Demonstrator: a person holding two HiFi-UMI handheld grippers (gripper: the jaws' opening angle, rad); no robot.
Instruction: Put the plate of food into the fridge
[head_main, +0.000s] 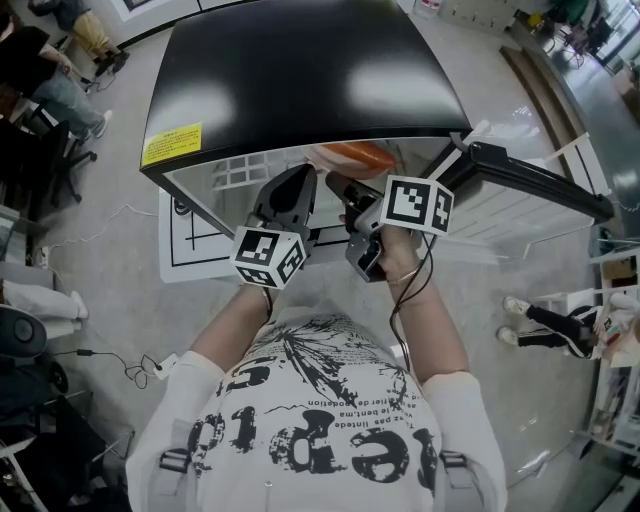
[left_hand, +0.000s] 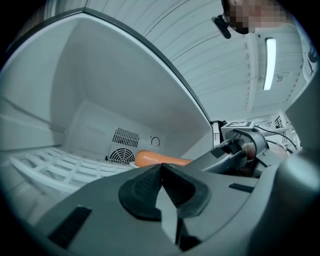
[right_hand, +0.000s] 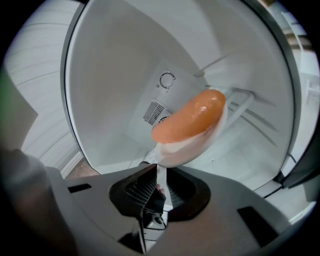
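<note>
right gripper (right_hand: 160, 172) clamped on rim of round white plate (right_hand: 175, 152) carrying glossy orange sausage (right_hand: 190, 120) | plate's inside the open black fridge (head_main: 300, 70) | left gripper (left_hand: 161, 166) pinched shut, empty

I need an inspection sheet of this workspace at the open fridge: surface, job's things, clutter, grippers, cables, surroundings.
Surface: white grid shelf inside the black-topped fridge; door open at the right.
Job's things: white plate with orange food, held inside the fridge; contact with the shelf cannot be told.
Clutter: nothing seen.
Grippers: right gripper, claw shut on the plate's rim; left gripper, claw shut on a white sliver, seemingly the same plate.
Cables: black cable on the floor, left of the person.
Surroundings: seated person at the upper left.
</note>
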